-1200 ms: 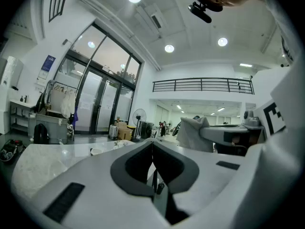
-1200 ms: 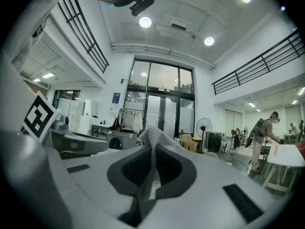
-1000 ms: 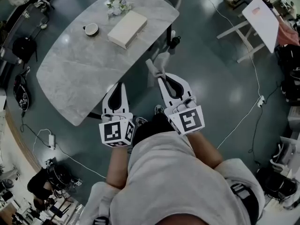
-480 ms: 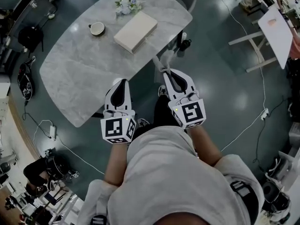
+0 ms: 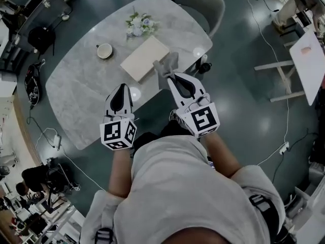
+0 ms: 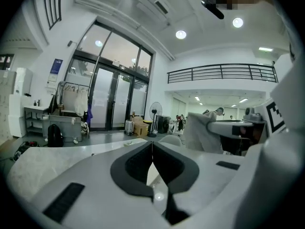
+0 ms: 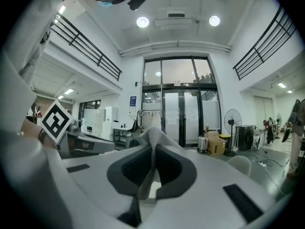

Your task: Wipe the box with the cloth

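Observation:
A flat beige box [image 5: 144, 58] lies on the grey marble table [image 5: 81, 90], toward its far right part. My right gripper [image 5: 171, 74] is shut on a grey cloth [image 5: 166, 64], which sticks up past its tips by the box's near right corner; in the right gripper view the cloth [image 7: 153, 136] shows pinched between the jaws. To the left, my left gripper [image 5: 122, 87] is shut and holds nothing, hovering over the table's near edge, apart from the box. In the left gripper view its jaws [image 6: 152, 144] meet in a closed line.
On the table a round cup [image 5: 104, 50] stands left of the box and a small flower bunch [image 5: 140, 24] behind it. A grey chair [image 5: 200, 4] stands at the table's far end. Cables and bags lie on the floor around; another table [image 5: 311, 65] is at the right.
The person has stepped closer to the table. Both grippers have moved forward, and the right one with the cloth now reaches the box's near corner.

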The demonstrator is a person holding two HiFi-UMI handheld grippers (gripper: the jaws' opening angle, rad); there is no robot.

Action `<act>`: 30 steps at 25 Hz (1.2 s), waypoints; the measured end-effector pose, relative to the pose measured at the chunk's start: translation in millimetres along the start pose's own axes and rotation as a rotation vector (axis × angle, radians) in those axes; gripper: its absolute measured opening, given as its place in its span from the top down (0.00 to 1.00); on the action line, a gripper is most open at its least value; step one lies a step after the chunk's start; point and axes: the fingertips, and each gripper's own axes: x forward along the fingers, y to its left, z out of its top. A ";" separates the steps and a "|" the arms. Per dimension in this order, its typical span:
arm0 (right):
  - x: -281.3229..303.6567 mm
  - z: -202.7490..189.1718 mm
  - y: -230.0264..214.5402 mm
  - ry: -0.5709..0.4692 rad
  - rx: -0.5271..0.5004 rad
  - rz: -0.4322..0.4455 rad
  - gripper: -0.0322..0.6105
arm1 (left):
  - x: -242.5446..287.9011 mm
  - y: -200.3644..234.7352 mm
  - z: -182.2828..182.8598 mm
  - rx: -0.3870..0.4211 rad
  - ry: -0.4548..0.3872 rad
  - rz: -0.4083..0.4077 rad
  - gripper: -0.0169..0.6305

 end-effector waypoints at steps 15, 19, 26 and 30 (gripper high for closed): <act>141.8 -107.7 61.7 0.277 0.041 0.287 0.89 | 40.4 104.9 -107.9 -0.187 0.195 0.157 0.94; 163.0 -148.0 74.7 0.372 0.056 0.327 0.89 | 59.2 124.9 -131.5 -0.217 0.234 0.158 0.94; 191.3 -214.1 90.9 0.516 0.029 0.358 0.89 | 65.2 141.4 -175.6 -0.292 0.290 0.181 0.94; 194.8 -242.6 104.1 0.617 -0.035 0.402 0.89 | 64.5 148.5 -194.5 -0.331 0.317 0.188 0.94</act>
